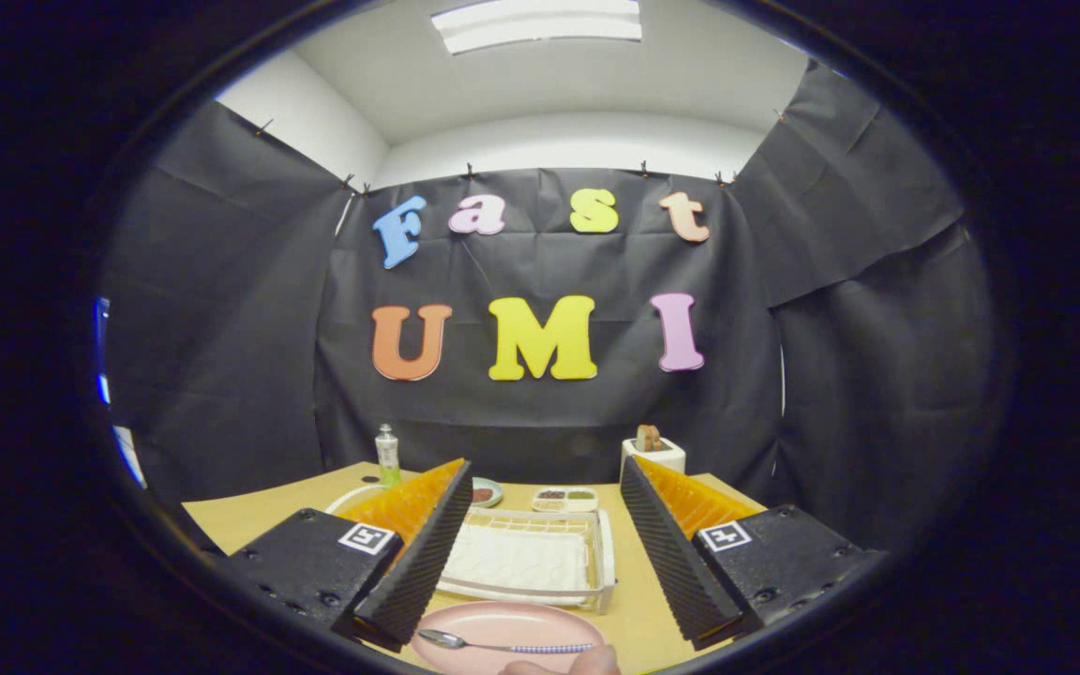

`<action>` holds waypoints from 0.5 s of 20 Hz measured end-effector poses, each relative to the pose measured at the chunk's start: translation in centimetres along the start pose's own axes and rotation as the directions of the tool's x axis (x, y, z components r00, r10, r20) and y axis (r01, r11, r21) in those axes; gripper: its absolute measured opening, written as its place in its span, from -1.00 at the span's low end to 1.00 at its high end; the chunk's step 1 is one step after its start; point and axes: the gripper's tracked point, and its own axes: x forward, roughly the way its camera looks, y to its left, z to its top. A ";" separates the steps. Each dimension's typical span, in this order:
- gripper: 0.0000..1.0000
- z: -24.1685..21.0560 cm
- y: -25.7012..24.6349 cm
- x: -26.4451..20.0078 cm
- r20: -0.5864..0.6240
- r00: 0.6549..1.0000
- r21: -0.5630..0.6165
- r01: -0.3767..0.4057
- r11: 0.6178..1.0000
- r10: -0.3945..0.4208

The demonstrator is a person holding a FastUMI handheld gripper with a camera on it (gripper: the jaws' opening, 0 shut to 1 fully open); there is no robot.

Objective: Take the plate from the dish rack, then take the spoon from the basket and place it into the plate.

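Tabletop (249,525) bears the pink plate (512,630) (spoon (502,645) inside) between the gripper's (540,548) open, empty jaws.

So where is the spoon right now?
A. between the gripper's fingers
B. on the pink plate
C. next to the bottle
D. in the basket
B: the spoon lies across the pink plate, near the open gripper, whose fingers are spread wide with nothing between them but the basket beyond.
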 end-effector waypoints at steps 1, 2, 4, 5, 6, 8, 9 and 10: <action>1.00 -0.5 0.9 0.1 -0.017 1.000 0.001 -0.017 1.000 0.018; 1.00 -1.2 1.7 0.2 -0.041 0.999 0.004 -0.035 0.999 0.035; 1.00 -1.7 1.8 0.6 -0.066 0.997 0.003 -0.031 1.000 0.031; 1.00 -1.5 1.6 0.8 -0.058 0.998 0.002 -0.023 1.000 0.023; 1.00 -1.5 1.6 1.0 -0.059 0.998 0.001 -0.014 1.000 0.014; 1.00 -2.2 1.9 1.1 -0.084 0.996 0.017 -0.019 1.000 0.021; 1.00 -2.3 2.1 1.3 -0.091 0.995 0.026 -0.024 0.999 0.026; 1.00 -2.4 1.9 1.6 -0.095 0.995 0.031 -0.021 0.999 0.024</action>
